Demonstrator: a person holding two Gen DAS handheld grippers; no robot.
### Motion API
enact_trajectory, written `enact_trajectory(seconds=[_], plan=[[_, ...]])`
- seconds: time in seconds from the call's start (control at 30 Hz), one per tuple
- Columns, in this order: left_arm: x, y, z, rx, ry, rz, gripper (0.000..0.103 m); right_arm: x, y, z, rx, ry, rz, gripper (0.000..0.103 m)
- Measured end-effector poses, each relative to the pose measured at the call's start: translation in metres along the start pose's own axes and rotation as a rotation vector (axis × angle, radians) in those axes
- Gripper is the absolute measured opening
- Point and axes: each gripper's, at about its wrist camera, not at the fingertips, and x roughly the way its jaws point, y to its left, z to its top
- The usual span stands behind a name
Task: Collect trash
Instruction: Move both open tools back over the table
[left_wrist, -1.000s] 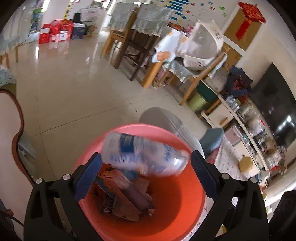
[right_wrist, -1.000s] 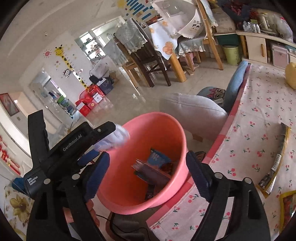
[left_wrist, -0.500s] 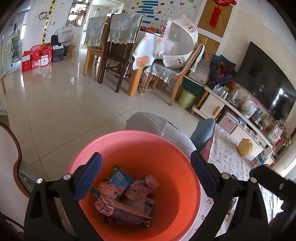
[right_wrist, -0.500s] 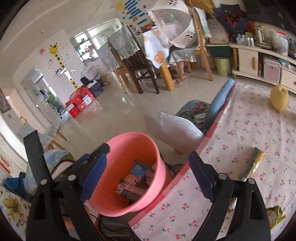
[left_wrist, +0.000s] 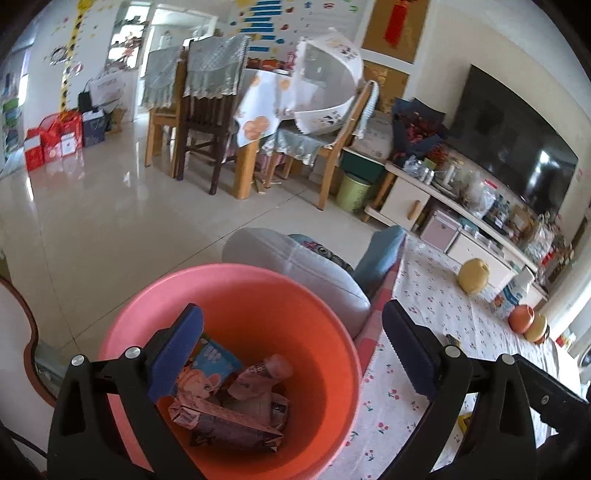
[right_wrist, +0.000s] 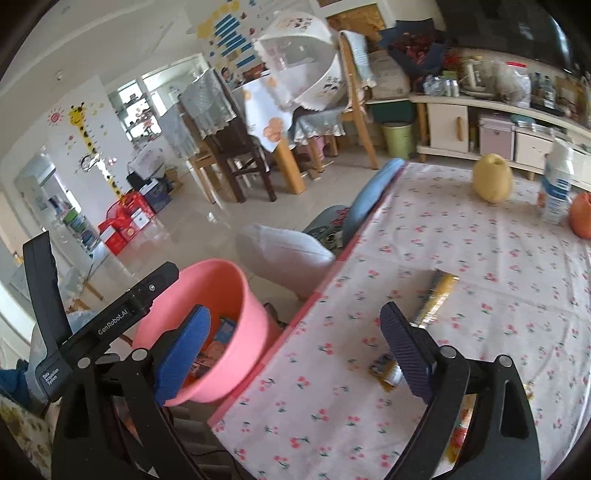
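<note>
Two grippers, both empty. Left gripper (left_wrist: 291, 354): jaws wide apart, hanging over the pink bin (left_wrist: 332, 325), nothing between them. Right gripper (right_wrist: 295, 350): jaws opening, also bare, aimed across the cherry-print table (right_wrist: 480, 258). Already in the bin: cartons and wrappers (left_wrist: 225, 402). Left on the cloth: a yellow wrapper (right_wrist: 437, 295) ahead, a small scrap (right_wrist: 386, 371) just beside the right finger. Risks, likely: flat foil sliding away under a shallow pinch; cloth caught and dragged along; bin, standing just off the table's edge, knocked by a swing; pear (right_wrist: 493, 177) or carton (right_wrist: 556, 184) grabbed by mistake.
</note>
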Motion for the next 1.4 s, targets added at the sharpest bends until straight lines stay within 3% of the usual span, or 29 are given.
enact_trajectory(seconds=[0.8,1.17,1.4], plan=[[0.004,-0.106,-0.027,0.241,0.039,-0.101,0.098,-0.065,-0.092,-0.032,0.066,-0.06,-0.18,0.094],[0.005,-0.167,-0.053,0.404,0.062,-0.146,0.098,-0.095,-0.134,-0.041,0.08,-0.101,-0.256,0.094],[0.004,-0.204,-0.073,0.516,0.09,-0.213,0.098,-0.11,-0.164,-0.046,0.134,-0.126,-0.277,0.094]])
